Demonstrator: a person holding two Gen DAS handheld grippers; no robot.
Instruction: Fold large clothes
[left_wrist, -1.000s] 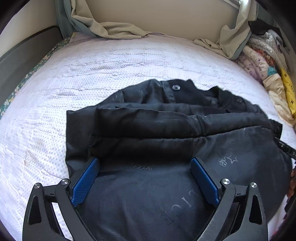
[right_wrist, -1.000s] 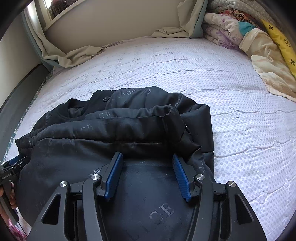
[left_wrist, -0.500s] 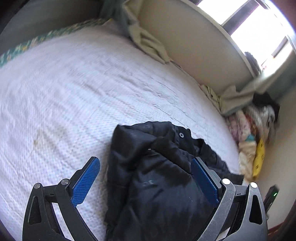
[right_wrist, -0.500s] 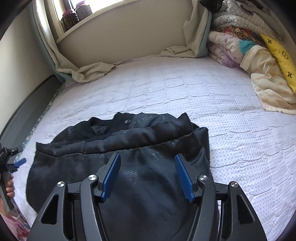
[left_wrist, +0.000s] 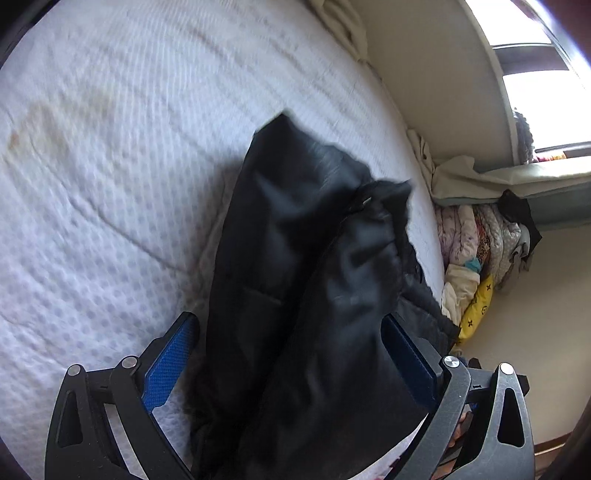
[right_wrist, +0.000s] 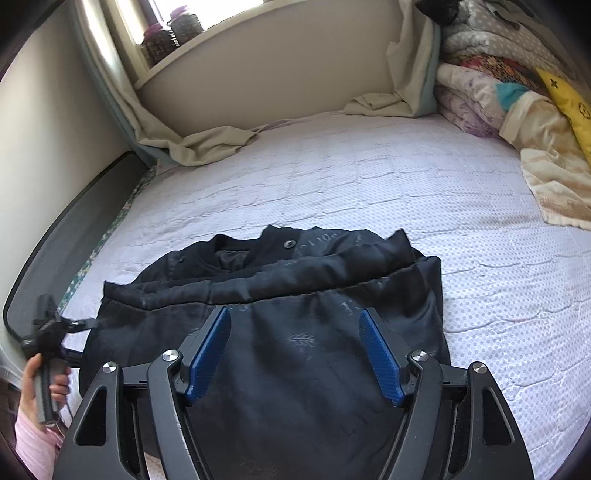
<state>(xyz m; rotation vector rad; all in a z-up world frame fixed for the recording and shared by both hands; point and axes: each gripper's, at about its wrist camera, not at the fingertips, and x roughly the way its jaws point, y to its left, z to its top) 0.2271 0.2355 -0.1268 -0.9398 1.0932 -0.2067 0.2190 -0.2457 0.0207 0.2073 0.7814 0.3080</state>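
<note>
A white quilted bed (right_wrist: 369, 177) sits under a window sill (right_wrist: 221, 33). The black jacket (right_wrist: 295, 295) lies folded; the right gripper (right_wrist: 295, 354) is opening, empty, and the left gripper (left_wrist: 288, 354) is spread wide.

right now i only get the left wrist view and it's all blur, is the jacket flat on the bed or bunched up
Observer: Mostly flat. From the right wrist view the jacket lies folded in a wide band on the bed, with its collar button at the far edge.
Operator: is the other side holding it
Observer: No. The right gripper hangs above the jacket with its jaws opening and nothing pinched.
Operator: and where am i on it
Observer: The left gripper is at the jacket's left edge, held by a hand with a pink sleeve.
</note>
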